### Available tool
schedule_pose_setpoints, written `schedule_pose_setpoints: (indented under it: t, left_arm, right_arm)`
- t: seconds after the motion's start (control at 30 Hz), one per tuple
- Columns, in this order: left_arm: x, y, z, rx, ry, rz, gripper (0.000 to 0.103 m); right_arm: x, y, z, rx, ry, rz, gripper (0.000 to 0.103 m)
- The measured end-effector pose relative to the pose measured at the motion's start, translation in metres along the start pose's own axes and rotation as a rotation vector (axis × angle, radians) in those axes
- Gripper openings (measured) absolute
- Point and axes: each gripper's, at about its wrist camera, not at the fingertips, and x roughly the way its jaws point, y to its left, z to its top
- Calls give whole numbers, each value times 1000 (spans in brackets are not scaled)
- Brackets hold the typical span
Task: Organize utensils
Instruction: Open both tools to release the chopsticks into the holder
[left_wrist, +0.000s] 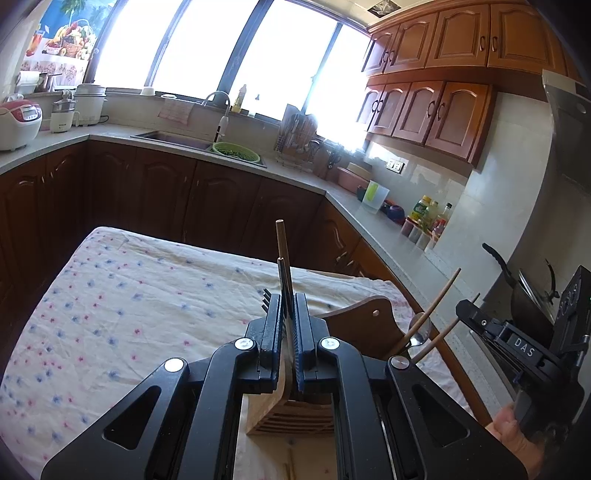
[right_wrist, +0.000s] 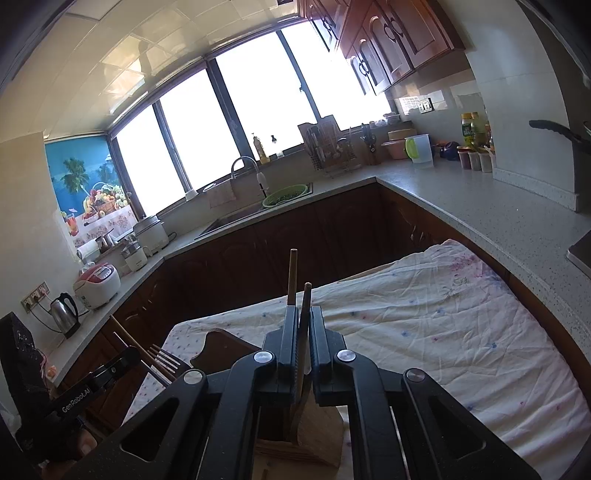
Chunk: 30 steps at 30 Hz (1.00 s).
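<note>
Over wooden holder (left_wrist: 291, 417) | left tool (left_wrist: 287, 314), right tool (right_wrist: 303, 325) clamp chopsticks | lower ends hidden

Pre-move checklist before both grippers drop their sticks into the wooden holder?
1. Left gripper jaws shut on chopsticks: ok.
2. Right gripper jaws shut on chopsticks: ok.
3. Wooden utensil holder below both grippers, upright on floral cloth: ok.
4. Lower chopstick tips inside a holder slot: cannot tell, hidden by the jaws.
5. Held sticks clear of the fork and spoon already in the holder: cannot tell.
</note>
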Motion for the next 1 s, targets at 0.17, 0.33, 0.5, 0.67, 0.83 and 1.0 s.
schedule_pose_setpoints:
  t: [0.17,0.33,0.5,0.67,0.83,1.0]
  left_arm:
    - [0,-1,2,-4,9,2,5]
    - [-7,2,2,-16,10,-5,23]
    - [-27,3,1,-22,-28,21,57]
    - [-52,1,-4,8,-69,46,84]
    - [-74,-5,-15,63,-85,65,89]
    - [-93,-10,-35,99,-66,89,89]
  right_arm:
    - [0,1,0,5,1,1,6]
    - [-2,1,0,12,8,2,21]
    - [-22,2,3,24,-59,32,71]
    - [-45,4,4,34,-104,72,98]
    - [-65,9,-3,21,-121,78,102]
    - [-84,8,-17,20,-113,77,102]
